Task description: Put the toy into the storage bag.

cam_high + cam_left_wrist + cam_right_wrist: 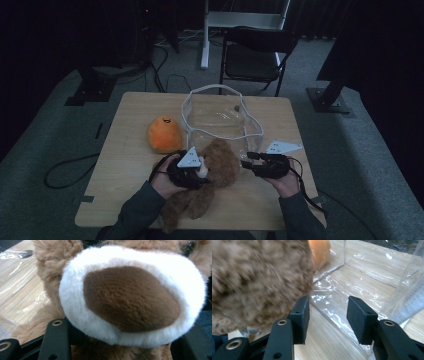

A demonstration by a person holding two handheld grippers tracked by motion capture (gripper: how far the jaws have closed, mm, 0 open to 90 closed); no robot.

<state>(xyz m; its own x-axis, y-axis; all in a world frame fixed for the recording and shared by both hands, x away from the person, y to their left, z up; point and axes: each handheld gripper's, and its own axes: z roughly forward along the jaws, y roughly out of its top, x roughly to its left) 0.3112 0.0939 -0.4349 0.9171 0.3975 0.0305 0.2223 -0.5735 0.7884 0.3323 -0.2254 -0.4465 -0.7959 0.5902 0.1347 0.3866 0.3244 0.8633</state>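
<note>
The jaws of the left gripper (197, 167) were clamped on the brown plush bear (212, 172); in the left gripper view its white-rimmed, brown-centred patch (132, 297), a paw or an ear, bulged out above the black jaws, which showed at either side below it. The jaws of the right gripper (327, 317) stood apart with nothing between them, only bare wood and clear plastic beyond. The bear lay on the near part of the wooden surface (125, 145), its body just in front of the clear plastic bag (220, 120) and its legs trailing toward the person's edge.

The work in hand looked like getting the bear into the bag. To do it well, the free right jaws would best take the near rim of the bag and hold the mouth wide and steady, while the left lifted the bear high enough to clear that rim before easing it in; a grip on one limb alone would let the body swing, so a slow carry would suit. The orange plush toy (164, 134) sat just left of the bag and should be left undisturbed.

Much was hard to read. The high view was dim, and the left pads were buried in fur. The bear was blurred in the right gripper view, and the bag's near rim was difficult to trace against the wood.
</note>
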